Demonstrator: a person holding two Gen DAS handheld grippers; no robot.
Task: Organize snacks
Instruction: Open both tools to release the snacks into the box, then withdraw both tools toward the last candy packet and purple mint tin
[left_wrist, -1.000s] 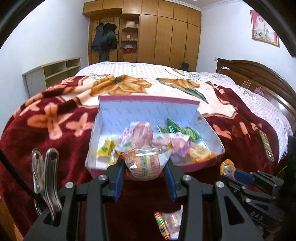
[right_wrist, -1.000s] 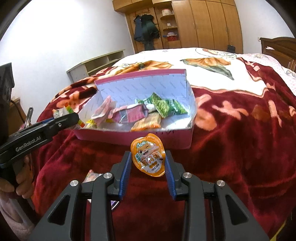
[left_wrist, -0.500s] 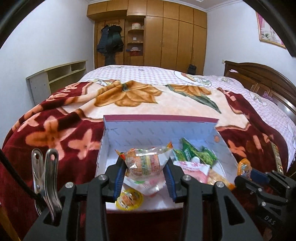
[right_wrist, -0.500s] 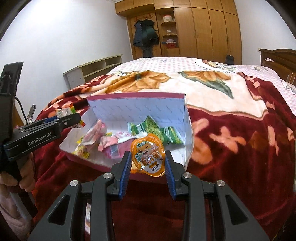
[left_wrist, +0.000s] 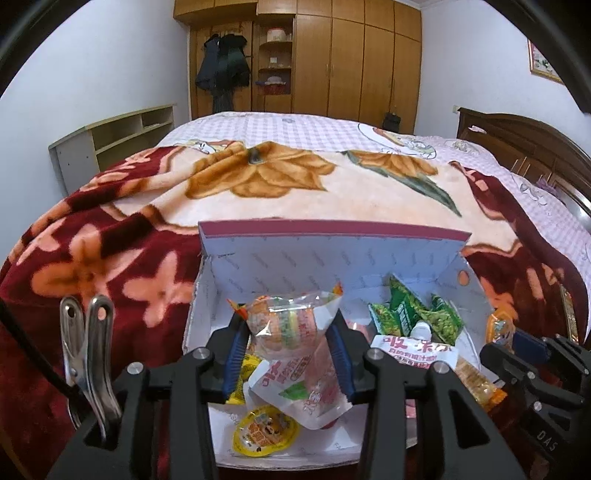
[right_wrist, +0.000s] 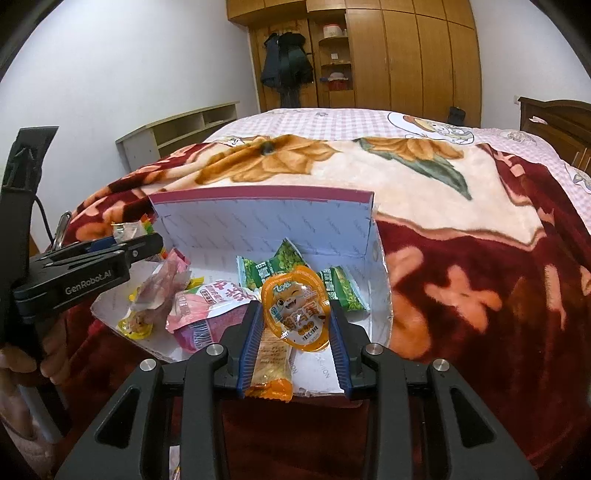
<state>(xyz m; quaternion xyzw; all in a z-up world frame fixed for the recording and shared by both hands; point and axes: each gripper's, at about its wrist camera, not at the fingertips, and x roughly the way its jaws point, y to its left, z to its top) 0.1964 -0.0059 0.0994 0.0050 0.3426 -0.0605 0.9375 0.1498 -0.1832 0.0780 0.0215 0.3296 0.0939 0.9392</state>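
An open white cardboard box (left_wrist: 332, 254) with a maroon rim lies on the bed and holds several snack packs. It also shows in the right wrist view (right_wrist: 266, 221). My left gripper (left_wrist: 288, 347) is shut on a clear candy pack (left_wrist: 288, 325) and holds it over the box's left half. My right gripper (right_wrist: 295, 328) is shut on an orange snack cup (right_wrist: 295, 310) and holds it over the box's right front corner. In the box lie green packs (left_wrist: 417, 314), pink pouches (left_wrist: 306, 384), a yellow cup (left_wrist: 264, 430) and an orange bar (right_wrist: 271, 365).
A dark red floral blanket (left_wrist: 110, 258) covers the bed around the box. A low shelf unit (left_wrist: 110, 140) stands at the left wall, a wooden wardrobe (left_wrist: 332, 59) at the back, a wooden headboard (left_wrist: 535, 147) on the right. The left gripper shows in the right wrist view (right_wrist: 85, 266).
Both grippers have moved forward from in front of the box to over it, each still holding its snack. The box now fills more of both views.
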